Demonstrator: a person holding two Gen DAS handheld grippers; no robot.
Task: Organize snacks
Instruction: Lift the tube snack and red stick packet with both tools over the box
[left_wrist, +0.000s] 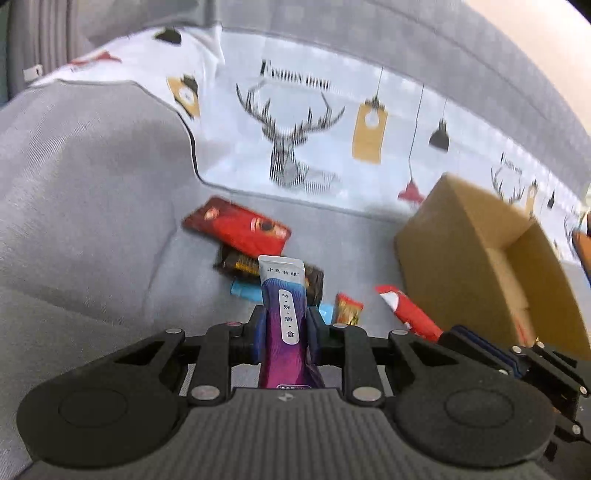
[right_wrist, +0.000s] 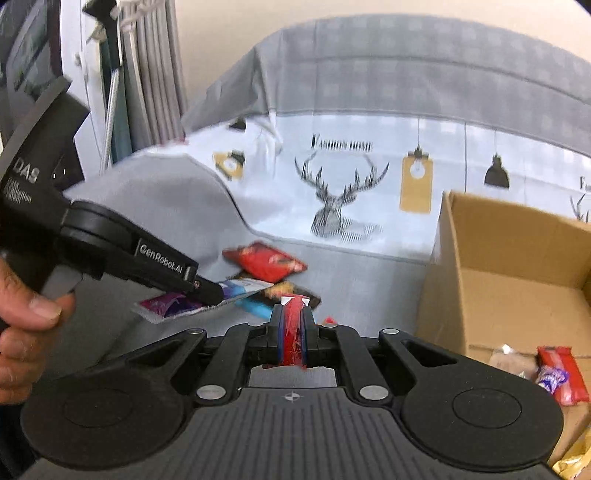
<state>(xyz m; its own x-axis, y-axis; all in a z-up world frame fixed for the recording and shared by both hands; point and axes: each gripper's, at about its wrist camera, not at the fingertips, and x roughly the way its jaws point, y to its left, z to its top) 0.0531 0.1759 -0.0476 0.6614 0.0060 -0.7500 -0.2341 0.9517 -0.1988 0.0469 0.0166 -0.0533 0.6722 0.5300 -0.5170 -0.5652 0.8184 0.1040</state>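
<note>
My left gripper (left_wrist: 284, 325) is shut on a purple and white snack sachet (left_wrist: 282, 295) and holds it above the grey sofa seat; it also shows in the right wrist view (right_wrist: 207, 291) with the sachet (right_wrist: 173, 304). My right gripper (right_wrist: 292, 332) is shut on a red snack packet (right_wrist: 293, 325), which also shows in the left wrist view (left_wrist: 410, 314). A cardboard box (right_wrist: 509, 266) stands on the right with several snacks (right_wrist: 557, 373) inside. On the seat lie a red packet (left_wrist: 236, 225), a dark packet (left_wrist: 240, 264), a blue packet (left_wrist: 243, 290) and a small orange packet (left_wrist: 347, 310).
A deer-print cushion cover (left_wrist: 295, 122) runs along the sofa back behind the snacks. The grey armrest (left_wrist: 85, 155) rises on the left. A person's hand (right_wrist: 22, 314) holds the left gripper's handle.
</note>
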